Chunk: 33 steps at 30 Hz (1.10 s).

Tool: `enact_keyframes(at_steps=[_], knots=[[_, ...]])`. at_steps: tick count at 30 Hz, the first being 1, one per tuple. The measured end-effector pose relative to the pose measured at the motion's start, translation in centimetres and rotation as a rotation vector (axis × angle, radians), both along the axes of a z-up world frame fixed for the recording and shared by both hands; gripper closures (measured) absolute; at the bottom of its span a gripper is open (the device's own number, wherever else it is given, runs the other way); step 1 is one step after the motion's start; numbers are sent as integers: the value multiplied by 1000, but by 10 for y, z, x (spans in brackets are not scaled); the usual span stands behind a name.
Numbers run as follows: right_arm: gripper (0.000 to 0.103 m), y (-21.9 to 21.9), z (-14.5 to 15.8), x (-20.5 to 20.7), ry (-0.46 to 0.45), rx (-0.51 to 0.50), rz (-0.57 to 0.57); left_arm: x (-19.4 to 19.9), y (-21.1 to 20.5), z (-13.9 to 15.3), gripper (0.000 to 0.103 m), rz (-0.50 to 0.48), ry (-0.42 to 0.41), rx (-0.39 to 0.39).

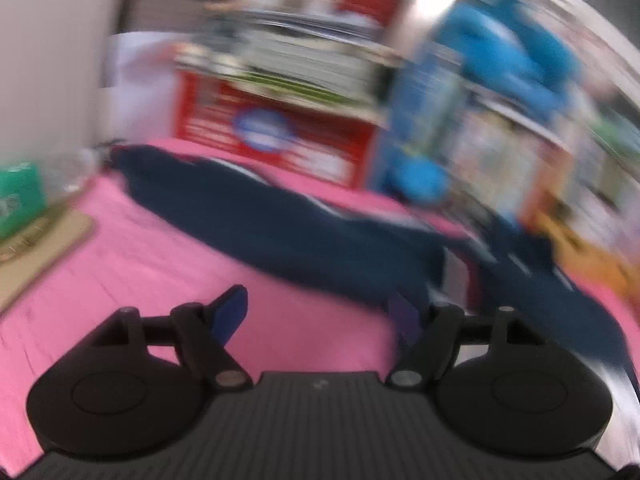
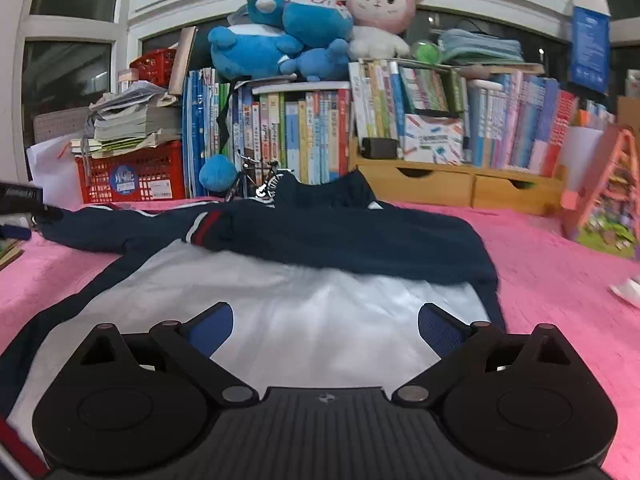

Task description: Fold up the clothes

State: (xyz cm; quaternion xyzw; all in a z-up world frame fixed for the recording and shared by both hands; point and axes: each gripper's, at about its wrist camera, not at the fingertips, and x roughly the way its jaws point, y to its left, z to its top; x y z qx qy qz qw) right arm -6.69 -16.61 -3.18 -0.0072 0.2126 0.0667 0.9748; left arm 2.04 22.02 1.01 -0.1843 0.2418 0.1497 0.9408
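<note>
Both claws gape empty: ahead of the right gripper (image 2: pixel 325 330) lies the navy jacket (image 2: pixel 340 236), books (image 2: pixel 304 140) beyond; the left gripper (image 1: pixel 318 312) hangs over pink cloth (image 1: pixel 132 264).

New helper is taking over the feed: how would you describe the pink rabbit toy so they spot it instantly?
Look behind the pink blanket to the row of upright books along the window. On top sits a pile of plush toys; the rabbit is at its right end. It alone is pink and white with long ears, while its neighbours are blue.

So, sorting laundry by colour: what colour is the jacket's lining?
White lining inside the navy jacket; clearest in the right wrist view.
</note>
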Motion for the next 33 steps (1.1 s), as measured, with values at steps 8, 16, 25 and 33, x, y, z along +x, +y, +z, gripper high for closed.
enact_keyframes(at_steps=[8,16,25,33], knots=[[6,25,-29,44,76,-44,52,85,121,-29,29,310,28,30],[6,26,-42,58,211,-24,56,123,173,-56,30,430,81,34],[3,21,-44,61,250,2,63,133,190,-66,55,473,65,-13],[2,21,-44,62,255,7,64,123,193,-56,99,476,17,-2]])
